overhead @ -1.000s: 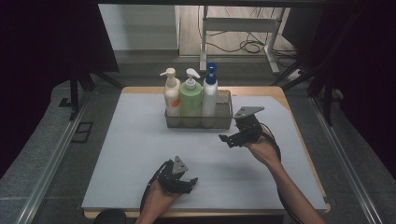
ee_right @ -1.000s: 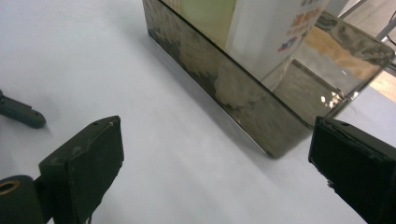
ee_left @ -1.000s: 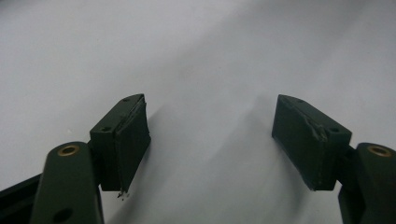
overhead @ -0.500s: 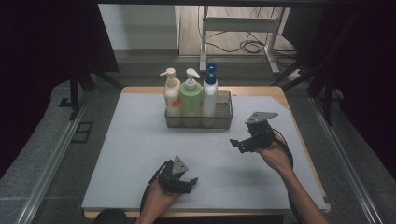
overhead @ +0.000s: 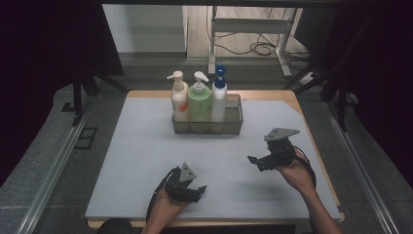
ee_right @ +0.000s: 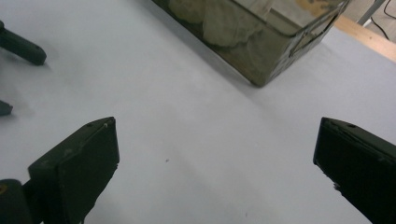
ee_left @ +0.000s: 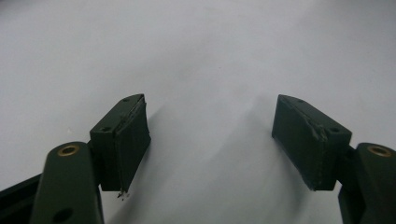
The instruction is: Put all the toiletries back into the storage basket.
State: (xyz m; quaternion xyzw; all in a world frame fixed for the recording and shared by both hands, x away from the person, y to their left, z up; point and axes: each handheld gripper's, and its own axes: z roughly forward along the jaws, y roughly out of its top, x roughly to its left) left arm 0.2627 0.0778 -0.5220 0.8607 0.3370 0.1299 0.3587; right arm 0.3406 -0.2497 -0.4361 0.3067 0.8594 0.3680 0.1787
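Three pump bottles stand in a clear bin (overhead: pixel 233 127) at the back middle of the white mat: a white one with an orange label (overhead: pixel 178 100), a green one (overhead: pixel 199 101) and a white one with a blue pump (overhead: pixel 218 98). My left gripper (overhead: pixel 199 190) rests on the mat near the front edge, open, with only bare mat between its pads (ee_left: pixel 123 140). My right gripper (overhead: pixel 253 161) hovers right of centre, jaws pointing left, open and holding nothing. In the right gripper view the bin's corner (ee_right: pixel 261 56) lies ahead.
The white mat (overhead: pixel 136 161) covers a wooden table (overhead: pixel 292 97) whose edge shows at the back right. Metal rails (overhead: pixel 53 165) run along both sides. A desk frame and cables (overhead: pixel 253 46) stand beyond the table. The left gripper's jaw tip (ee_right: pixel 21 46) shows at far left in the right gripper view.
My right gripper has drawn back from beside the bin toward the front right of the mat and sunk a little. The left gripper has stayed where it was.
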